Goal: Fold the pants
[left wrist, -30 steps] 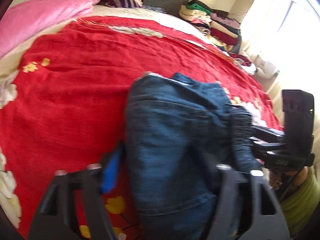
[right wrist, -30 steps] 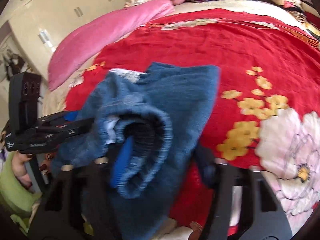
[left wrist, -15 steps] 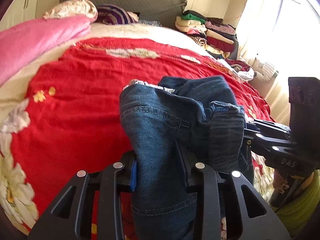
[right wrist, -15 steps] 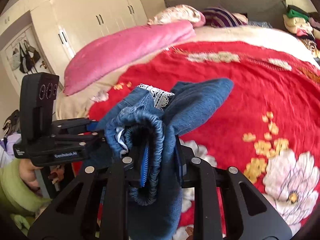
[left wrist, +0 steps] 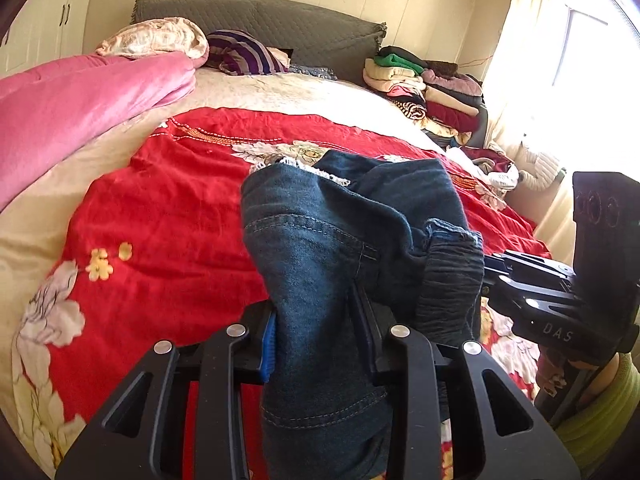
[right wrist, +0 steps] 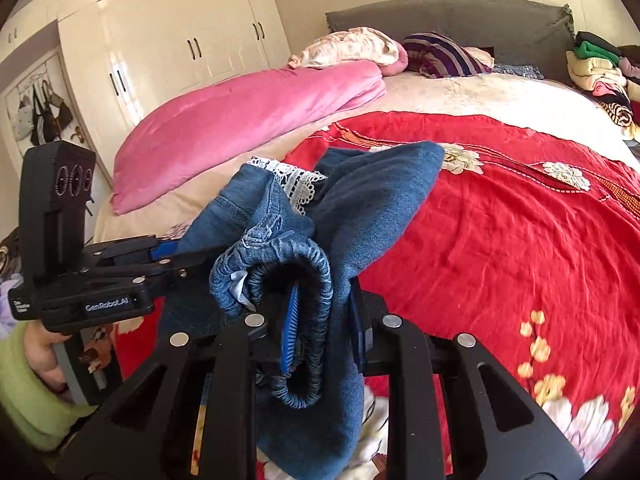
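Note:
Dark blue denim pants point(left wrist: 320, 248) with a white lace hem point(right wrist: 296, 180) hang bunched in the air above the red bedspread. My left gripper point(left wrist: 316, 340) is shut on a fold of the denim. My right gripper point(right wrist: 324, 328) is shut on the elastic waistband point(right wrist: 304, 280). Each gripper shows in the other's view: the right one point(left wrist: 540, 292) at the right edge, the left one point(right wrist: 120, 276) at the left edge. The two grippers hold the cloth close together, side by side.
A red floral bedspread point(left wrist: 160, 232) covers the bed. A pink duvet point(left wrist: 80, 108) lies along its left side. Pillows point(left wrist: 244, 52) and a grey headboard point(left wrist: 280, 28) are at the back. A pile of folded clothes point(left wrist: 424, 88) sits at the back right. White wardrobes point(right wrist: 180, 40) stand left.
Both grippers closed on the pants and lifted them off the bed. The views tilted up, so the headboard and wardrobes came into sight.

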The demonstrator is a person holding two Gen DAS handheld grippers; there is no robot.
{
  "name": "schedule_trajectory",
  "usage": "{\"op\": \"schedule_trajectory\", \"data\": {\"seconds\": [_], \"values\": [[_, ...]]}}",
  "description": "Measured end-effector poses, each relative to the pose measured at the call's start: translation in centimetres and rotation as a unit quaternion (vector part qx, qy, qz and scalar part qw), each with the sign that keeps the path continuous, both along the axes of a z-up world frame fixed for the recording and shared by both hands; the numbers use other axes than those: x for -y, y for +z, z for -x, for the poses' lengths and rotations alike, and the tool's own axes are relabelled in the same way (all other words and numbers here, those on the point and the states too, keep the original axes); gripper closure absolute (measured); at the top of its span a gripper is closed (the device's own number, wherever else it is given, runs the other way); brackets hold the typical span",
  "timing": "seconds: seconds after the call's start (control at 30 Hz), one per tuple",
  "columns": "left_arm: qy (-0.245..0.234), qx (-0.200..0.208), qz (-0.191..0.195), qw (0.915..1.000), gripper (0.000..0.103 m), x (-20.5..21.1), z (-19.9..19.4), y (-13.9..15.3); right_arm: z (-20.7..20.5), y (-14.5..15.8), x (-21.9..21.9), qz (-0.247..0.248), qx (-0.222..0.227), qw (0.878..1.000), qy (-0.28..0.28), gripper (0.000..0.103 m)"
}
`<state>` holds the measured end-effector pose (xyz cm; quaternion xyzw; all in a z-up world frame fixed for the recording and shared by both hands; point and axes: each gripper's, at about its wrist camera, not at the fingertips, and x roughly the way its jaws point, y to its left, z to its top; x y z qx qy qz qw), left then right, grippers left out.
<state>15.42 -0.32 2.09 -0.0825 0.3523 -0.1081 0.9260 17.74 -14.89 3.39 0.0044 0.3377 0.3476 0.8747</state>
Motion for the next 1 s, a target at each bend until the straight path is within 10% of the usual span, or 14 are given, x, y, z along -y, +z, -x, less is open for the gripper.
{"op": "schedule_trajectory", "data": {"seconds": [0.4, 0.57, 1.0], "values": [[0.014, -0.033, -0.022, 0.9991, 0.061, -0.4, -2.3, -3.3, -3.5, -3.8, -0.3, 0.042, -0.046, 0.997, -0.050, 0.081], [0.016, -0.058, -0.034, 0.9976, 0.044, -0.6, -2.7, -5.0, -4.3, -6.1, 0.8, 0.059, -0.089, 0.991, -0.081, 0.058], [0.014, -0.017, -0.044, 0.9988, 0.020, -0.2, 0.2, -1.8, -0.8, -2.3, 2.2, 0.061, -0.014, 0.993, -0.097, 0.018]]}}
